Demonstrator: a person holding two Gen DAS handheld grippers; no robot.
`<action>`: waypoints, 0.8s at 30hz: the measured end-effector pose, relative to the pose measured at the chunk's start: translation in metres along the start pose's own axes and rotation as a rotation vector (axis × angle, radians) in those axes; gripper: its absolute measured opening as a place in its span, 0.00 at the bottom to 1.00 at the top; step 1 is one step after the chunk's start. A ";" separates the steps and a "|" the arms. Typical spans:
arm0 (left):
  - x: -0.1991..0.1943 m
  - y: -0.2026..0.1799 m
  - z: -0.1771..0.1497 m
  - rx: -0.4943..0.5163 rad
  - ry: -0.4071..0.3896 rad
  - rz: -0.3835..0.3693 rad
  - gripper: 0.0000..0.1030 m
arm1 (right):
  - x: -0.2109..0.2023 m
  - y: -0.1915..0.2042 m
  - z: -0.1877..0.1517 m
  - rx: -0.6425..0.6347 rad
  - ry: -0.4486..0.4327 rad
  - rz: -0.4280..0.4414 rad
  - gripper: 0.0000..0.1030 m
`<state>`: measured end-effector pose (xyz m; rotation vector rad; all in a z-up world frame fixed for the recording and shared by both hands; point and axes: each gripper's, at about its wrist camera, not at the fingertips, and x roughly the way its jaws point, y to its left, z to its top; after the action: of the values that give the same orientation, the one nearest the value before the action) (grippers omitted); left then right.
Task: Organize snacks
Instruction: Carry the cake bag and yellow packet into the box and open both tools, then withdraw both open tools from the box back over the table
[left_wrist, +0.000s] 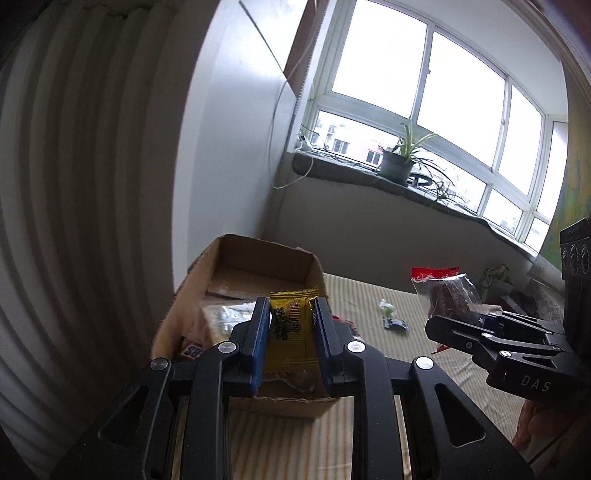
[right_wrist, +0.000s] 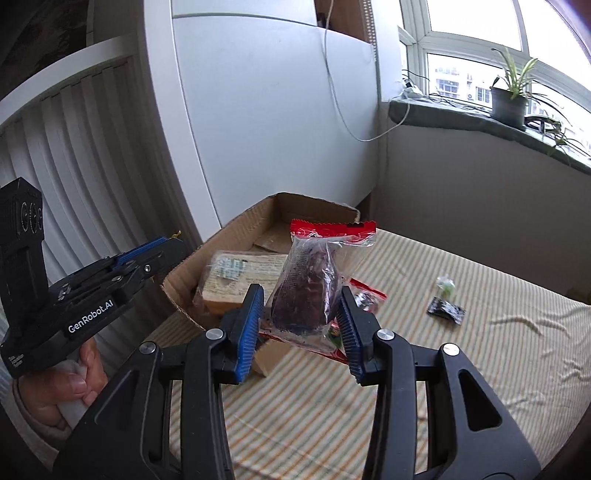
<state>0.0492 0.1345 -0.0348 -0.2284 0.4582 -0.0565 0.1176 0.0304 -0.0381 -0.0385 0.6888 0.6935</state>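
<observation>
Inside cardboard box (right_wrist: 236, 236): wrapped biscuits (right_wrist: 236, 280).

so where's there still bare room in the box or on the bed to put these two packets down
The cardboard box is bare at its far end, past the beige packet; its near end is crowded. On the striped sheet, the near right stretch is free. Loose snacks, a small black packet and a green candy, lie mid-bed.

Box (right_wrist: 258, 236) on bed (right_wrist: 461, 350), left of two loose packets (right_wrist: 446, 311).
</observation>
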 end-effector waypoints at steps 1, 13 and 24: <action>0.003 0.006 0.003 -0.007 0.002 0.010 0.21 | 0.007 0.004 0.004 -0.012 0.001 0.011 0.41; 0.051 0.015 0.044 0.001 -0.001 0.032 0.21 | 0.075 0.006 0.067 -0.100 -0.004 0.051 0.41; 0.092 0.040 0.031 -0.052 0.103 0.106 0.58 | 0.145 -0.023 0.055 -0.046 0.079 0.082 0.67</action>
<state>0.1456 0.1697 -0.0571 -0.2529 0.5740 0.0474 0.2433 0.1099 -0.0861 -0.0808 0.7532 0.7898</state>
